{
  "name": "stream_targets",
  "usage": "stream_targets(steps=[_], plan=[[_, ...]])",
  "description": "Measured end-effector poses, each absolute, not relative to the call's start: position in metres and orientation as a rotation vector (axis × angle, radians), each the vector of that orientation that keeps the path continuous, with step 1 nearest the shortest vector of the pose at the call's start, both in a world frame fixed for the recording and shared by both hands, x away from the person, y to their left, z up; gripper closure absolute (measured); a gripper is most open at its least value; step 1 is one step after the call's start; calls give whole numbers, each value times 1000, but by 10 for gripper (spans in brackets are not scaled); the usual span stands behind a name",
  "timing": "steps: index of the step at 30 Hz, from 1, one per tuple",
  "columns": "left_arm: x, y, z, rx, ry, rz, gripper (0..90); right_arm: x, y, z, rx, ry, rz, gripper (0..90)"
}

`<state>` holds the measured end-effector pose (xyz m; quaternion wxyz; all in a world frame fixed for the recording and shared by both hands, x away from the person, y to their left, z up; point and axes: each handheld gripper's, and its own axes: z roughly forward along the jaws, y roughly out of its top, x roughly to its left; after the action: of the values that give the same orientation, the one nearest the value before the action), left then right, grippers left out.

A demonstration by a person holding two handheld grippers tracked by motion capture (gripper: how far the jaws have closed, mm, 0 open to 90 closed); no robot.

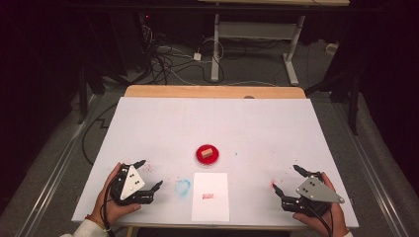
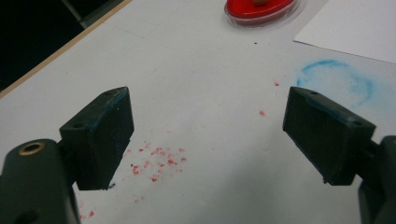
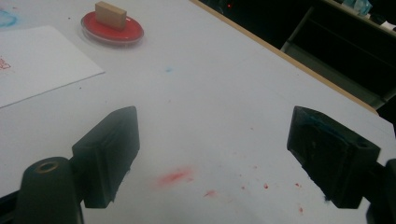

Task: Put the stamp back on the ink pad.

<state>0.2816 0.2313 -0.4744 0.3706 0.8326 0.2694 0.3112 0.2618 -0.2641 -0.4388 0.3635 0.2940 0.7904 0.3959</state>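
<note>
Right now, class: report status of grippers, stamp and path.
Left gripper and right gripper open, empty. Wooden stamp sits in red ink dish, untouched. Paper sheet ahead; path clear.

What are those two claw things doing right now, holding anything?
Left gripper: open, holding nothing.
Right gripper: open, holding nothing.
</note>
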Motion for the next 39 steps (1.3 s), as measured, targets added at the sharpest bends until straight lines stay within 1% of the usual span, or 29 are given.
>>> stream_targets(steps=[9,18,39], plan=[[278,232,-477,2146,707,773,159,266,-262,-438,747,2035,1027,175],[275,232,-478,2151,687,753,159,265,-257,-438,733,2044,1016,177],[274,232,-475,2153,671,754,159,264,-257,-436,717,2018,1024,181]])
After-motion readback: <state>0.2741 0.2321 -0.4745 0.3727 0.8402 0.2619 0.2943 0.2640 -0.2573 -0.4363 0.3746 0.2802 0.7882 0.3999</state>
